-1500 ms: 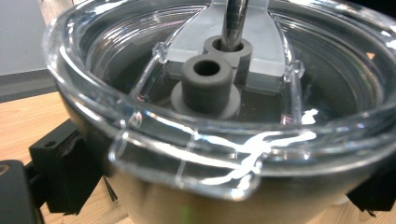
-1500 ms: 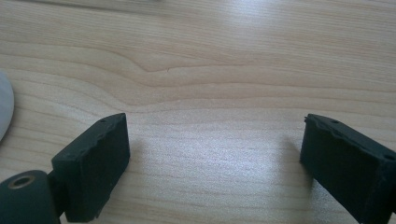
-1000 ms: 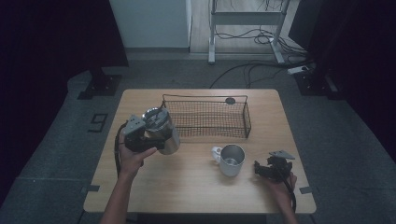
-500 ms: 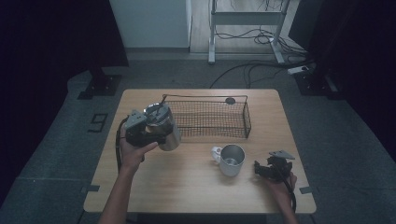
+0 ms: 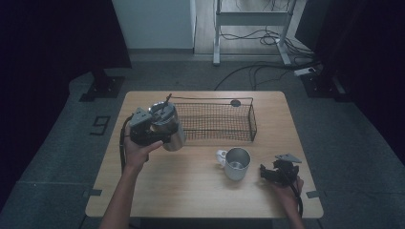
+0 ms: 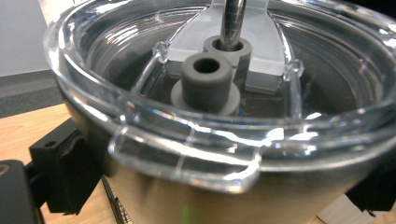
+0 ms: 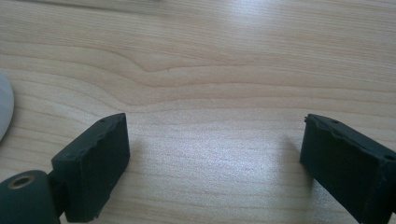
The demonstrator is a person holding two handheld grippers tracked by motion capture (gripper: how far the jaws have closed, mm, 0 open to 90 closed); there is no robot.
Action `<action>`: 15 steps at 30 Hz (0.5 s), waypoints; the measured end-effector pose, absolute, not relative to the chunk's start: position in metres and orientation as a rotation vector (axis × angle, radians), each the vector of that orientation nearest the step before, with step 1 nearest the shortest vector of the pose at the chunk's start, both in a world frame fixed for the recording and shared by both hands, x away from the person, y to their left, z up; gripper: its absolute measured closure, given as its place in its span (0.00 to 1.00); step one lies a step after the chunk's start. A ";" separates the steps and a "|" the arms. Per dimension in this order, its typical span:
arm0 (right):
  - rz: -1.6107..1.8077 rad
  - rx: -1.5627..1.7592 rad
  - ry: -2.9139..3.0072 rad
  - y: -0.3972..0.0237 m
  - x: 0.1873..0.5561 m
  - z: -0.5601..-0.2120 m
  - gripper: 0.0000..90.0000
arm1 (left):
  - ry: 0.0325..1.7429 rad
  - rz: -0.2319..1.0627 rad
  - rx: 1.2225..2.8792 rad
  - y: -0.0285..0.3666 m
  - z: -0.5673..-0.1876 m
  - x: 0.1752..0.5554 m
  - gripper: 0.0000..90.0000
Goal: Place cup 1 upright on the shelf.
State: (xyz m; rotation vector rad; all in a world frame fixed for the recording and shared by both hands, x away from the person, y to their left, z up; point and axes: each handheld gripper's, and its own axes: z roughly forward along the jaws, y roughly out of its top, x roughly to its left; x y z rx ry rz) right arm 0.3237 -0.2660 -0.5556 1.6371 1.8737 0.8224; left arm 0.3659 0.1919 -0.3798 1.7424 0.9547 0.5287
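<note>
My left gripper point(image 5: 160, 130) is lifted over the table's left side, shut on a steel tumbler point(image 5: 171, 134) that tilts beside the left end of the wire basket point(image 5: 217, 121). In the left gripper view the tumbler's clear lid point(image 6: 196, 135) sits close up, with a metal straw point(image 6: 233, 18) through a grey grommet, and the black jaws press on the tumbler's sides. A metal mug point(image 5: 237, 163) with a white handle stands upright at mid-right. My right gripper point(image 5: 265, 171) rests low to the mug's right, open over bare wood point(image 7: 215, 158).
The black wire basket stands along the far half of the wooden table point(image 5: 191, 191). A small dark disc point(image 5: 235, 102) lies by the basket's far rim. The mug's pale edge point(image 7: 3, 112) shows left of my right jaws. Cables and a stand lie on the floor beyond.
My left hand has carried the tumbler slightly up and toward the basket's left end. The right gripper and the mug have stayed put.
</note>
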 end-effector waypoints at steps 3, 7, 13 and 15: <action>0.821 1.638 1.877 -0.266 0.324 -0.555 0.09 | 0.954 0.520 1.736 0.192 -0.380 0.369 0.05; 0.821 1.637 1.877 -0.266 0.324 -0.555 0.09 | 0.952 0.511 1.742 0.190 -0.380 0.373 0.05; 0.822 1.637 1.874 -0.266 0.324 -0.556 0.09 | 0.949 0.505 1.748 0.186 -0.381 0.379 0.05; 0.822 1.637 1.874 -0.266 0.324 -0.556 0.09 | 0.950 0.506 1.754 0.185 -0.382 0.381 0.05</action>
